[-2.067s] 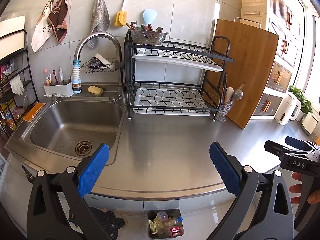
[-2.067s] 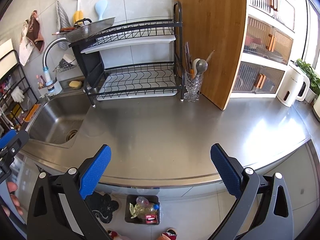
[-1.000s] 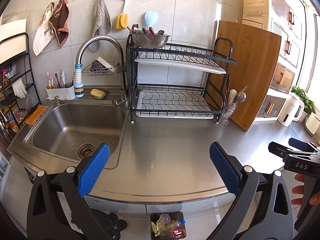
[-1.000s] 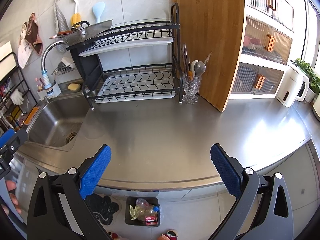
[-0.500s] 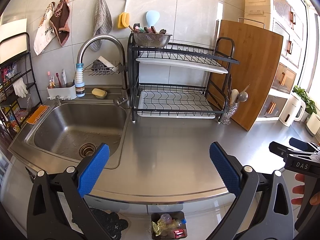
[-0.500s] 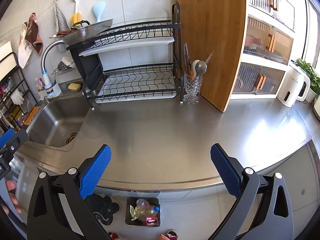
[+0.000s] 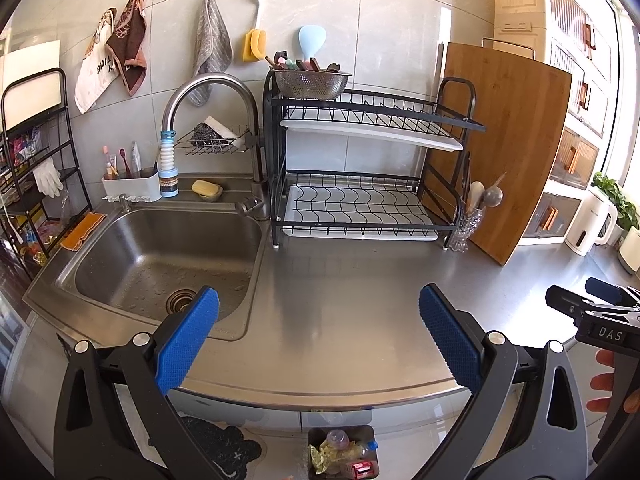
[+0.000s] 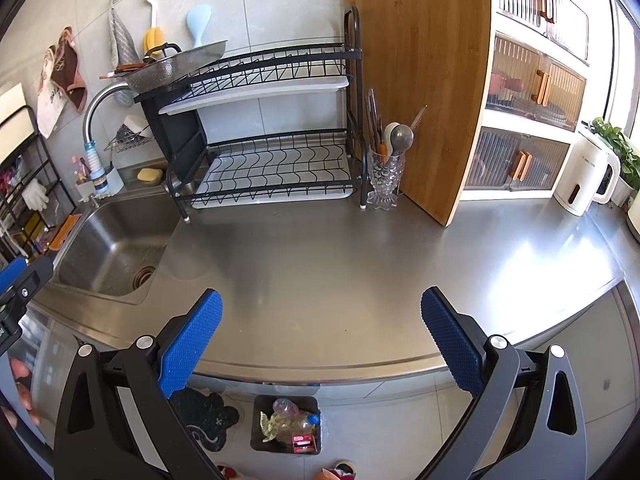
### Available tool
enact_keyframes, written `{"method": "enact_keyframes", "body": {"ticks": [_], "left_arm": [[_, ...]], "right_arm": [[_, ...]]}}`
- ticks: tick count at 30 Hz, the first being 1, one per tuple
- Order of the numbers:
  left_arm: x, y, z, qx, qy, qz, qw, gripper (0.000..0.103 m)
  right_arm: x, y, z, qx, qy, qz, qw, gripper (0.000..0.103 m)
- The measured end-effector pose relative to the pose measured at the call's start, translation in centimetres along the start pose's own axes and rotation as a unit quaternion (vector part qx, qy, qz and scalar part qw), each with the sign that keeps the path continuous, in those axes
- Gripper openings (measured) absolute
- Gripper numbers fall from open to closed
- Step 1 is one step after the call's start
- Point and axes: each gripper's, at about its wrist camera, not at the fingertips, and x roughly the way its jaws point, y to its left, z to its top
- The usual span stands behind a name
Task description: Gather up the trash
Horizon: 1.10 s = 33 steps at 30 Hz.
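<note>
Left gripper point(image 7: 318, 332) and right gripper point(image 8: 320, 336) — both jaws wide, holding nothing. Below the counter edge point(image 8: 320, 376), on the floor, the trash bin point(image 8: 286, 424) holds bottles and wrappers. Beyond that edge, the countertop carries no visible litter. Judgement: collection appears finished or searching — next move calls for locating remaining trash.

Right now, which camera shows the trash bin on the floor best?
The right wrist view: the bin shows whole, with a bottle and wrappers inside. In the left wrist view the bin sits at the bottom edge, partly cut off.
</note>
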Motion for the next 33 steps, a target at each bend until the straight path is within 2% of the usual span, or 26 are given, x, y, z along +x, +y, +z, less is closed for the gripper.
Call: {"method": "enact_keyframes", "body": {"ticks": [8, 11, 14, 19, 27, 33], "left_arm": [[0.48, 0.0, -0.13, -0.007, 0.02, -0.014, 0.9997, 0.095], [0.59, 0.04, -0.17, -0.007, 0.023, 0.003, 0.9997, 0.095], [0.71, 0.43, -0.14, -0.018, 0.028, -0.01, 0.9994, 0.095], [0.7, 0.61, -0.09, -0.018, 0.031, 0.001, 0.9993, 0.095], [-0.06, 0.07, -0.06, 0.007, 0.002, 0.043, 0.9991, 0.095], [-0.24, 0.04, 0.08, 0.005, -0.001, 0.035, 0.9994, 0.095]], "right_arm": [[-0.11, -0.12, 0.07, 0.0, 0.0, -0.001, 1.0, 0.1], [-0.07, -0.14, 0.11, -0.001, 0.001, -0.002, 1.0, 0.1], [-0.21, -0.26, -0.11, -0.001, 0.003, -0.001, 1.0, 0.1], [-0.22, -0.2, -0.11, -0.003, 0.003, -0.001, 1.0, 0.1], [-0.26, 0.07, -0.33, -0.005, -0.001, -0.002, 1.0, 0.1], [-0.3, 0.21, -0.45, -0.005, 0.0, 0.0, 1.0, 0.1]]}}
